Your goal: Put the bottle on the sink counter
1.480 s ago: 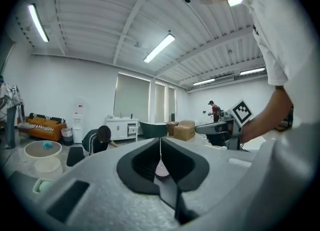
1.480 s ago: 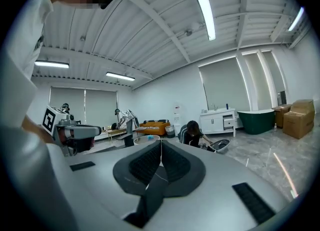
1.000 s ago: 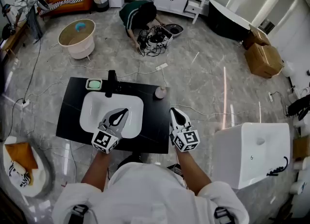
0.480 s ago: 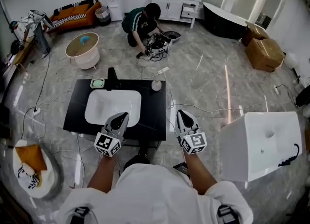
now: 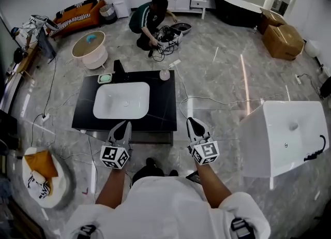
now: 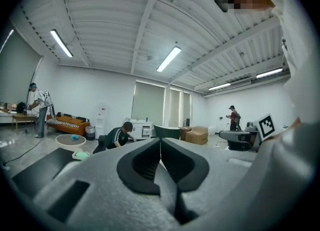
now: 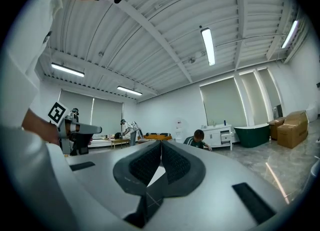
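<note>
The bottle (image 5: 164, 74) was small and pale, pinkish, with a round body that narrowed to a slimmer top. It stood upright on the far right corner of the black bench (image 5: 85, 116), just beside the edge and apart from everything else on it. Any print or cap detail was too small to make out.

A white basin (image 5: 121, 101) was sunk into the middle of the bench, and its inside showed plain white. Behind it, at the far edge, rose a black tap (image 5: 118, 69). Just left of the tap sat a green dish (image 5: 105, 78) with a paler patch in its middle; what that was could not be told.

On the floor beyond the bench stood a round cream tub (image 5: 83, 53) with a blue thing (image 5: 91, 38) lying in it. At the near left a big white bowl (image 5: 51, 187) on the floor held an orange cloth (image 5: 39, 162). A person (image 5: 147, 18) crouched over cables further back.

The left gripper (image 5: 124, 127) and the right gripper (image 5: 192, 124) hung at the near side of the bench, well apart from the bottle. The left fingers (image 6: 142, 161) were clenched pad against pad, and so were the right fingers (image 7: 145, 162), each pair gripping only itself.
</note>
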`<action>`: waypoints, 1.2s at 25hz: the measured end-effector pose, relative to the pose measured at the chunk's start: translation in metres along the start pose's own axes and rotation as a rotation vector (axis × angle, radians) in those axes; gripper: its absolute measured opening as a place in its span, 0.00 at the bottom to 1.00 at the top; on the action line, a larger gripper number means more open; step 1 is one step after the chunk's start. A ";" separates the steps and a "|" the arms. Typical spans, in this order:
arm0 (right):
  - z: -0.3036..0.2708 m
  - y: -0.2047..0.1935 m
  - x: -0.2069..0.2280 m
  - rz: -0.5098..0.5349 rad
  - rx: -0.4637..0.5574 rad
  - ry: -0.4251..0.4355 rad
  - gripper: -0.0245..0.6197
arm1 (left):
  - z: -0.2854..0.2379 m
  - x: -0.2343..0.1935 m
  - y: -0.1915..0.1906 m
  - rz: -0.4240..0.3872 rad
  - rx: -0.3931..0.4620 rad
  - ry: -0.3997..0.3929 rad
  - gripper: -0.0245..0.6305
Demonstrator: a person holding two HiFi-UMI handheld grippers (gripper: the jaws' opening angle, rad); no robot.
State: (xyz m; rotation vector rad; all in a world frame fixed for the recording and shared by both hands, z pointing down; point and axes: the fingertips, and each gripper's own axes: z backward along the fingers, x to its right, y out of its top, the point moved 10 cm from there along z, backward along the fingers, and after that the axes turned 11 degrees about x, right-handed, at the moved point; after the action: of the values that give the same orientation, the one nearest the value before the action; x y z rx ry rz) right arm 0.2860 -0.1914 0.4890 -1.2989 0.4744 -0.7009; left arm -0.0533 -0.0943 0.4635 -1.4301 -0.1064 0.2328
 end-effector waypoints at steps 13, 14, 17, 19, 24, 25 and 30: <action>0.029 0.023 -0.082 0.054 -0.024 -0.023 0.06 | 0.080 -0.027 -0.013 0.036 -0.025 -0.009 0.07; 0.029 0.022 -0.090 0.054 -0.030 -0.030 0.06 | 0.089 -0.032 -0.013 0.046 -0.025 -0.011 0.07; 0.033 0.023 -0.115 0.059 -0.047 -0.049 0.06 | 0.113 -0.046 -0.020 0.086 -0.035 -0.018 0.07; 0.039 0.024 -0.132 0.074 -0.058 -0.036 0.06 | 0.127 -0.050 -0.027 0.108 -0.041 -0.032 0.07; 0.052 0.018 -0.162 0.062 -0.102 -0.036 0.06 | 0.147 -0.057 -0.045 0.185 -0.070 -0.063 0.07; 0.054 0.017 -0.167 0.057 -0.110 -0.032 0.06 | 0.150 -0.056 -0.047 0.195 -0.073 -0.066 0.07; 0.056 0.024 -0.175 0.074 -0.101 -0.002 0.06 | 0.158 -0.052 -0.046 0.211 -0.068 -0.071 0.07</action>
State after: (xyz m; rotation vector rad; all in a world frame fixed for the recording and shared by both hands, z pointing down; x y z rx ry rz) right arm 0.2050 -0.0265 0.4669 -1.3695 0.5594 -0.6200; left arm -0.1325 0.0412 0.5343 -1.5016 -0.0210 0.4575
